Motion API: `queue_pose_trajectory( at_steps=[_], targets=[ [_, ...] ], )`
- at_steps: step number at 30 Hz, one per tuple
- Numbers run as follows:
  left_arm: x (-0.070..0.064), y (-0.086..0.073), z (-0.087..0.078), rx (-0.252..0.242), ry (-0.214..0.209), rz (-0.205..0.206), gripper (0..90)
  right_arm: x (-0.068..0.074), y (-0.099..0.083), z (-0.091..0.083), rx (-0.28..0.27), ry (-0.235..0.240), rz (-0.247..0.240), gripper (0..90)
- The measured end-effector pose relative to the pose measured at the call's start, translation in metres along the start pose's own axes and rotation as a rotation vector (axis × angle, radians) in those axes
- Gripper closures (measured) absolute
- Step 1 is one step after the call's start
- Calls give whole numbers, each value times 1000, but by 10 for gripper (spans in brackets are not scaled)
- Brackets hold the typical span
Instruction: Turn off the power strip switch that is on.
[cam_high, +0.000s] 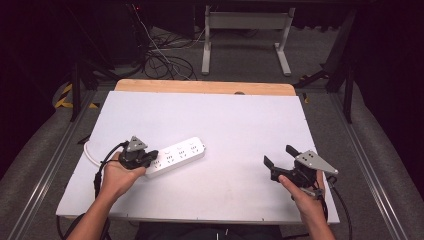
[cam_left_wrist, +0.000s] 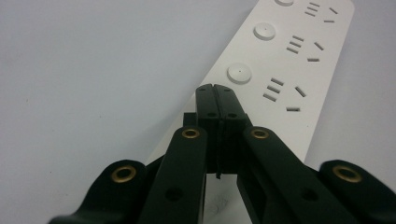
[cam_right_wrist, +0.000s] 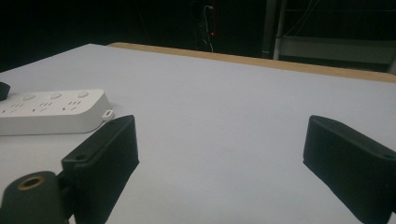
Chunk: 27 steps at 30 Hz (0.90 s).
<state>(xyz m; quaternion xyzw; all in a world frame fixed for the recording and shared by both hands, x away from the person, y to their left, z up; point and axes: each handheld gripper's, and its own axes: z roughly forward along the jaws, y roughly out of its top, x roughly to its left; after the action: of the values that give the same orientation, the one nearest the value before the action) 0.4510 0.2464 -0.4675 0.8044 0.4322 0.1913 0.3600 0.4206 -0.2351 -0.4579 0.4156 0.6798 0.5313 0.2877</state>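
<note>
A white power strip (cam_high: 176, 156) lies flat on the white table (cam_high: 240, 120), left of centre, its long axis running from near-left to far-right. The left gripper (cam_high: 151, 156) rests over the strip's near-left end, held by the person's left hand (cam_high: 118, 175). In the left gripper view the left gripper (cam_left_wrist: 216, 91) has its jaws pressed together with nothing between them, tips touching or just above the strip's top face beside a round button (cam_left_wrist: 239, 73) and a socket (cam_left_wrist: 283, 94). The right gripper (cam_high: 280, 159) sits near the table's right near corner, well apart from the strip; its jaws stand wide apart and empty above the bare surface.
</note>
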Motion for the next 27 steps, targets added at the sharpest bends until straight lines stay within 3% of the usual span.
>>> queue_pose_trajectory(
  at_steps=[2,5,7,11,13,19,22,27],
  targets=[
    [1,0,0,-5,11,22,900,0,0,0,-1,0,1,107],
    [1,0,0,-24,-19,-2,900,-1,0,-1,-3,-2,5,106],
    [-1,0,0,-23,-2,34,900,-2,0,-1,-3,-4,7,107],
    [-4,1,2,-25,-13,42,900,-1,0,0,-2,0,10,106],
    [-5,1,1,-18,-9,67,900,0,0,0,-2,3,10,107],
    [-3,1,-1,-20,-41,29,900,-1,0,-1,-2,2,12,107],
    [0,2,-4,-64,-45,2,900,-1,0,-1,-2,0,11,107],
    [3,3,-11,-130,-27,-8,900,-1,0,0,-4,5,13,107]
  ],
)
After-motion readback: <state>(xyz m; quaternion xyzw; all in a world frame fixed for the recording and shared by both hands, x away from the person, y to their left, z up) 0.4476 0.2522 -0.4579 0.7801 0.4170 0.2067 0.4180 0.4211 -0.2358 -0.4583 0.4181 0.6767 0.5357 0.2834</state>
